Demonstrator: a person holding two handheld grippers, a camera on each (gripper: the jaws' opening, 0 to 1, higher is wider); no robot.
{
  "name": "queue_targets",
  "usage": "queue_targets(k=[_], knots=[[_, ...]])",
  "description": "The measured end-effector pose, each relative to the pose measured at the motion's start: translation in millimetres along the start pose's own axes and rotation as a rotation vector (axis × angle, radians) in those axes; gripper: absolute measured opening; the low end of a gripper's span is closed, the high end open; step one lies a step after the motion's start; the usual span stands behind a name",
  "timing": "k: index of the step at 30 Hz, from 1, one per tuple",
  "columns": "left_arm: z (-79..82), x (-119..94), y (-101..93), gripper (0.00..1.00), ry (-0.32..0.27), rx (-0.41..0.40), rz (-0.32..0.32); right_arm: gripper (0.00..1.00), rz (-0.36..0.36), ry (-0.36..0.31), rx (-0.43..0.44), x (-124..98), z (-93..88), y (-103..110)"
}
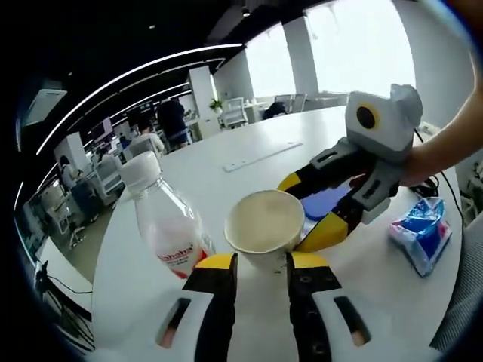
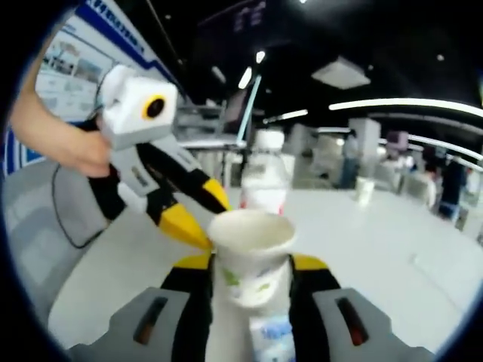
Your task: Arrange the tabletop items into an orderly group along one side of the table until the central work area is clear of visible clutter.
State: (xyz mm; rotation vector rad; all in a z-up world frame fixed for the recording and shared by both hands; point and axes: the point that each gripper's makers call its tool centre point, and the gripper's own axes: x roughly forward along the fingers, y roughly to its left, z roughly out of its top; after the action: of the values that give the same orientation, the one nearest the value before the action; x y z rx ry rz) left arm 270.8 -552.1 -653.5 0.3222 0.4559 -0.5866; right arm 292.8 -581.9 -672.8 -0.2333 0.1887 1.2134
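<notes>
Nearest the lens in the left gripper view stood the left gripper, its two yellow-tipped jaws parted, flanking the base of one paper cup at lower centre; contact with the cup wall could not be told. One water bottle with a white cap stood just left of the cup, upright, near the left jaw. One blue-and-white packet lay at right, close to the near table edge. One blue flat item, partly hidden, lay behind the cup between the other gripper's jaws. Open white tabletop ran toward the upper centre, bare apart from one pale strip.

In the right gripper view, the right gripper had its jaws parted either side of the same cup at lower centre; grip could not be told. Bottle stood behind the cup. Left gripper, held by a hand, entered from the upper left, a yellow tip touching the cup rim. Open table lay at right.
</notes>
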Motion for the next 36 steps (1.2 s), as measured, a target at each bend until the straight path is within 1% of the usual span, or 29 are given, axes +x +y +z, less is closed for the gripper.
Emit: queue_targets(k=[2,6,7,9,15,22,24,25,28,31,36], knots=[[1.2,5,6.7,0.24,0.000,-0.005,0.023,0.34,-0.018,-0.001,0.024,0,-3.8,-7],[5.3,12,10.0,0.20,-0.013,-0.015,0.028,0.34,-0.051,-0.001,0.017,1,-5.5,-18],[6.2,13,10.2,0.19,-0.020,-0.013,0.034,0.34,-0.053,0.002,0.008,2,-6.3,-19],[5.3,16,11.6,0.19,-0.016,-0.001,0.047,0.34,-0.053,0.007,0.002,2,-8.5,-21],[4.8,25,12.9,0.18,-0.018,0.013,0.035,0.34,-0.069,0.015,-0.001,3,-14.7,-25],[0.2,30,15.4,0.18,-0.028,0.012,0.036,0.33,-0.076,0.014,-0.037,5,-14.6,-25],[-5.3,31,14.6,0.18,-0.011,0.023,0.037,0.32,-0.074,0.018,-0.037,6,-15.7,-24],[-7.9,32,14.2,0.19,-0.012,0.024,0.034,0.32,-0.072,0.020,-0.037,5,-16.2,-23],[-9.0,33,15.4,0.20,-0.022,-0.003,0.038,0.32,-0.072,0.016,-0.024,5,-16.3,-22],[-9.4,33,17.4,0.19,-0.029,-0.018,0.046,0.32,-0.073,0.019,-0.028,5,-16.1,-23],[-12.1,36,19.8,0.19,-0.031,-0.032,0.055,0.34,-0.076,0.034,-0.030,6,-18.0,-21]])
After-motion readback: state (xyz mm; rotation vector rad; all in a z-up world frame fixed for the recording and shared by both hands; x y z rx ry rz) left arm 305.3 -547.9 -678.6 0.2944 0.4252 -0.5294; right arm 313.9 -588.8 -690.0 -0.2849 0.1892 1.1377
